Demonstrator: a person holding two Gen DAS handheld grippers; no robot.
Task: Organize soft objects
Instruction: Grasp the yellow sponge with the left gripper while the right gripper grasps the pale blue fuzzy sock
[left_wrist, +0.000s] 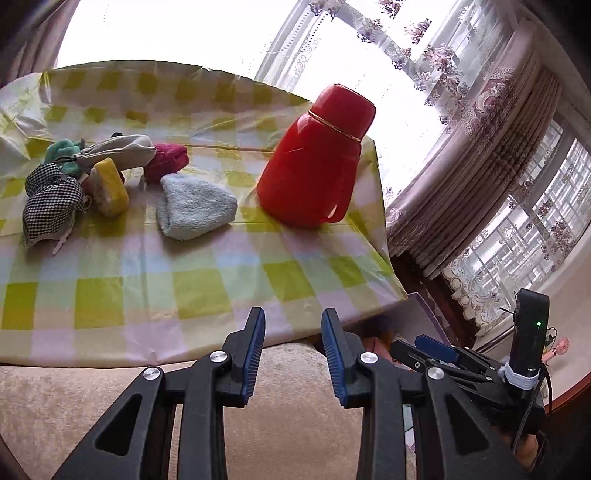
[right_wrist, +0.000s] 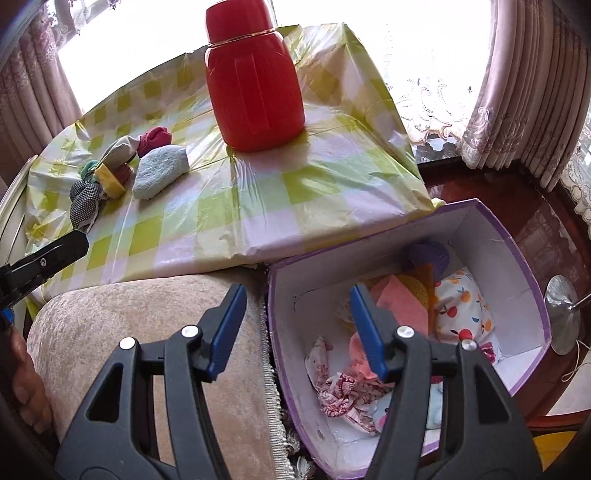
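Note:
A pile of soft things lies on the checked tablecloth (left_wrist: 147, 288): a light blue towel (left_wrist: 195, 206) (right_wrist: 160, 171), a yellow sponge (left_wrist: 110, 188), a black-and-white checked cloth (left_wrist: 51, 206), a magenta sock (left_wrist: 166, 160), a beige pouch (left_wrist: 118, 149) and a teal cloth (left_wrist: 62, 151). My left gripper (left_wrist: 293, 325) is open and empty, short of the table's near edge. My right gripper (right_wrist: 297, 306) is open and empty over the left rim of a purple box (right_wrist: 517, 258). The box holds a fruit-print cloth (right_wrist: 461, 310), a pink cloth (right_wrist: 402, 302) and other fabrics.
A tall red flask (left_wrist: 314, 166) (right_wrist: 255, 88) stands on the table, right of the pile. A beige cushioned armrest (right_wrist: 129, 314) lies between me and the table. A metal stand base (right_wrist: 561, 314) sits on the dark floor right of the box. Curtained windows lie behind.

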